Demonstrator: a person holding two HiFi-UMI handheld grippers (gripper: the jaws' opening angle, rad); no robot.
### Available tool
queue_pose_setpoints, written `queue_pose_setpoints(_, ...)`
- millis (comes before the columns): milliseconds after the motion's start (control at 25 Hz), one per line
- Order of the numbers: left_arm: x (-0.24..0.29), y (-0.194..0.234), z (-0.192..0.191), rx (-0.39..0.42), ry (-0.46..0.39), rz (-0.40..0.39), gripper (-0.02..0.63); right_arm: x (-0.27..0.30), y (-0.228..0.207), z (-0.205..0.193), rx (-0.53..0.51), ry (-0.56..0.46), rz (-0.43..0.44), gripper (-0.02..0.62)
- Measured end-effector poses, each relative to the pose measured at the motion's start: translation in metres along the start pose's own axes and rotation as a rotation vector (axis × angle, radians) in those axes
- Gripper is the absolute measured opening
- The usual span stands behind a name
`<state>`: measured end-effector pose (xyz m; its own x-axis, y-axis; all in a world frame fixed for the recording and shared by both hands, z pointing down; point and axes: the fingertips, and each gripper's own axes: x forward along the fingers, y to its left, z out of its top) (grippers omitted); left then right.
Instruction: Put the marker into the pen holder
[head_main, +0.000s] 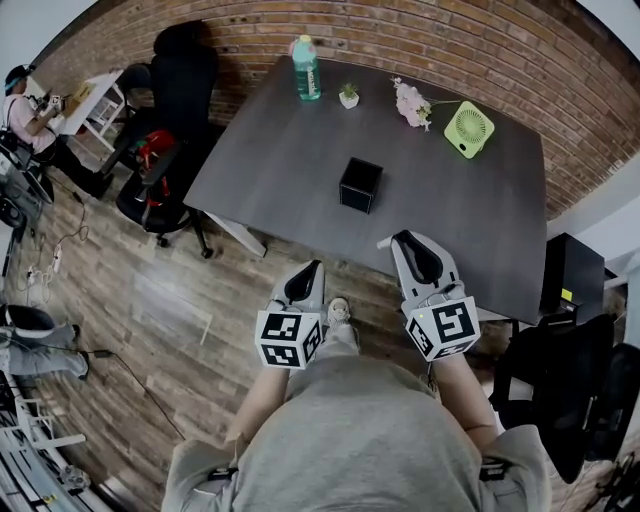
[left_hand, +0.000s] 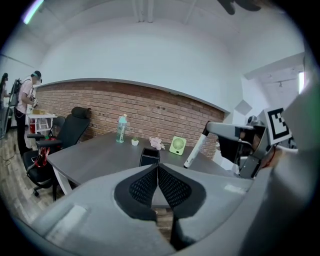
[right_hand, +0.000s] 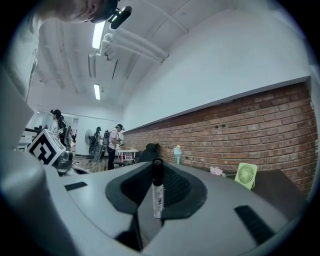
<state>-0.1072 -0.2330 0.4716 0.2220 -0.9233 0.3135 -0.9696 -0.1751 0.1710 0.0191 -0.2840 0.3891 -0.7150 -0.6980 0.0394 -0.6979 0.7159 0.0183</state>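
**Marker held in the right hand-held gripper, not yet over the pen holder**

The marker (right_hand: 157, 197) is clamped near its black end by the right hand-held gripper (head_main: 398, 241), with the white body hanging below the jaws at a slight tilt. It is held at the near edge of the worktop (head_main: 280, 150), well apart from the pen holder (head_main: 360, 184), a black open-topped cube standing alone mid-worktop. The left hand-held gripper (left_hand: 157, 167) is closed tight on nothing. For a clean drop, the marker should be carried over the opening, brought upright, centred within the 4 walls and lowered inside before the jaws are released, so that the box is not knocked. Nothing can be made out inside the holder; its interior shows only as dark. 1 capped bottle (head_main: 306, 68) of blue-green liquid and 1 small potted plant (head_main: 348, 96) stand at the far edge.
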Motion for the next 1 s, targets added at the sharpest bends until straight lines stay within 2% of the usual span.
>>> queue_pose_setpoints(600, 0.078, 0.049, 0.04, 0.003, 0.001, -0.002, 0.018, 0.098, -0.048, 0.006, -0.012, 0.016, -0.004, 0.064)
queue_pose_setpoints(1000, 0.108, 0.075, 0.049, -0.009, 0.018, 0.003, 0.018, 0.156, -0.065, -0.005, -0.028, 0.051, 0.019, 0.064)
